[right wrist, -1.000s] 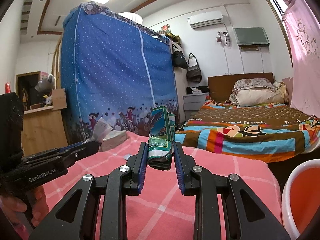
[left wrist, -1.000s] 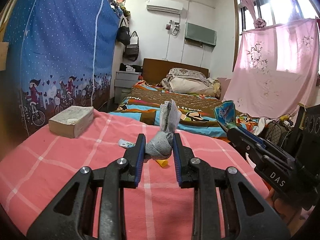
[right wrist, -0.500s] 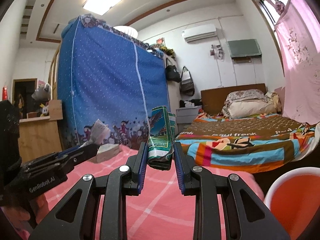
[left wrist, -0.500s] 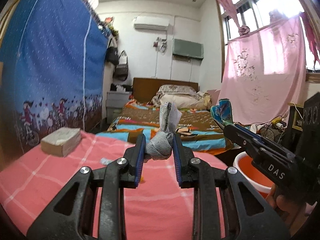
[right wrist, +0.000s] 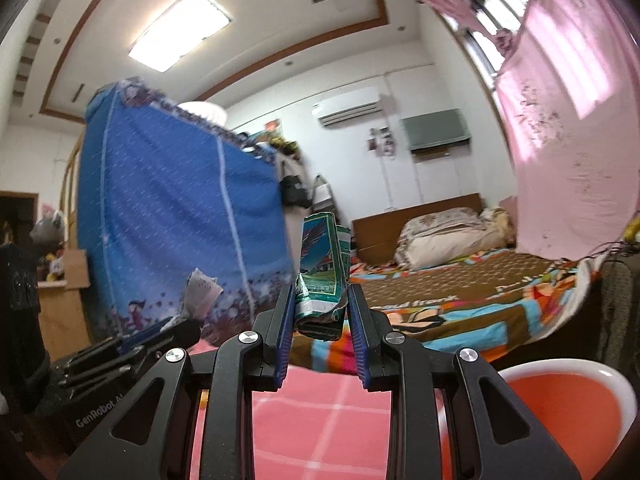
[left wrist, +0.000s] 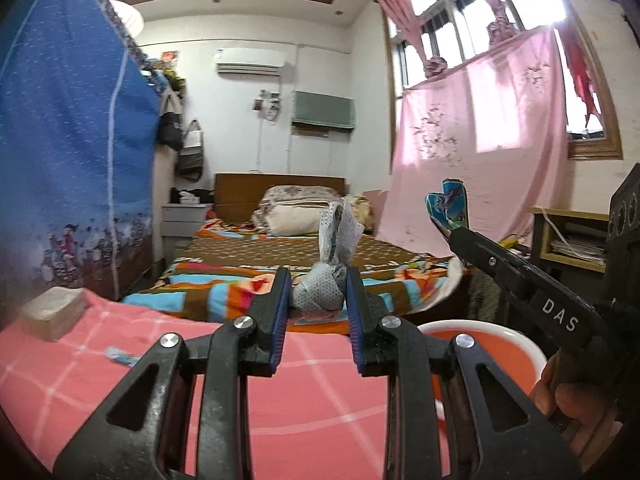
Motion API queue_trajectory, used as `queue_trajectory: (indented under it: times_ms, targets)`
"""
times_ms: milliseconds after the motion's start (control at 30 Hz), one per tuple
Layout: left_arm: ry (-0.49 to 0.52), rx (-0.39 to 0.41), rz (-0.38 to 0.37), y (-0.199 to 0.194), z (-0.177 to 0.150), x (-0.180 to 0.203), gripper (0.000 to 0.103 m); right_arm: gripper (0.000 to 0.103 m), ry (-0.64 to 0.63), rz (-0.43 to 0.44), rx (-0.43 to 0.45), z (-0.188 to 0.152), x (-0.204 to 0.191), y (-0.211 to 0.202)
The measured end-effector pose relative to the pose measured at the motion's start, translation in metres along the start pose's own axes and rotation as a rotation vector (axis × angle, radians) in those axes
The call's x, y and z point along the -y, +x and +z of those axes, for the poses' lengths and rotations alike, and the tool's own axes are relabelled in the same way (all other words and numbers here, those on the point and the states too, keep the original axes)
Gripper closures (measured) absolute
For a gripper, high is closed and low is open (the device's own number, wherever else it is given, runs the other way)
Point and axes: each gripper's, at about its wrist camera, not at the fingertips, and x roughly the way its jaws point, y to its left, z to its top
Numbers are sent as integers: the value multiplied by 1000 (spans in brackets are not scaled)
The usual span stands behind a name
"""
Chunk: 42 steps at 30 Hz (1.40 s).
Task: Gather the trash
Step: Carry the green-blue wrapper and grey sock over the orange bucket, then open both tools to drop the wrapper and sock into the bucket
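In the left wrist view, the left gripper (left wrist: 316,300) is pointing level over the pink checked desk (left wrist: 304,396), its fingers (left wrist: 280,300) pinching a crumpled grey tissue wad (left wrist: 324,292) whose loose end is standing up. To its right, the right gripper (left wrist: 448,232) is reaching forward above the orange bin (left wrist: 480,330), a person's hand (left wrist: 576,412) gripping its handle.

In the right wrist view, the right gripper (right wrist: 320,312) is also aiming level, fingers (right wrist: 286,320) clamping an upright green and blue wrapper (right wrist: 322,280). The bin's white rim (right wrist: 560,368) is sitting at lower right, and the left gripper (right wrist: 188,320) is holding its tissue (right wrist: 202,288) at left.
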Motion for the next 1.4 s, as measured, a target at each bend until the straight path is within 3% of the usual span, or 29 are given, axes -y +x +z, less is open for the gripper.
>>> queue_trajectory:
  times_ms: [233, 567, 1067, 1267, 1400]
  targets:
    - [24, -45, -104, 17, -3, 40, 72, 79, 27, -115, -17, 3, 40, -17]
    - [24, -232, -229, 53, -30, 84, 72, 77, 62, -244, -114, -10, 82, -36]
    - [-44, -435, -265, 93, -48, 106, 71, 76, 139, -322, -241, -26, 114, -39]
    - [-51, -472, -270, 97, -52, 109, 67, 74, 153, -345, -283, -31, 119, -36]
    - [-44, -484, -270, 97, -53, 110, 61, 68, 158, -356, -298, -33, 120, -35]
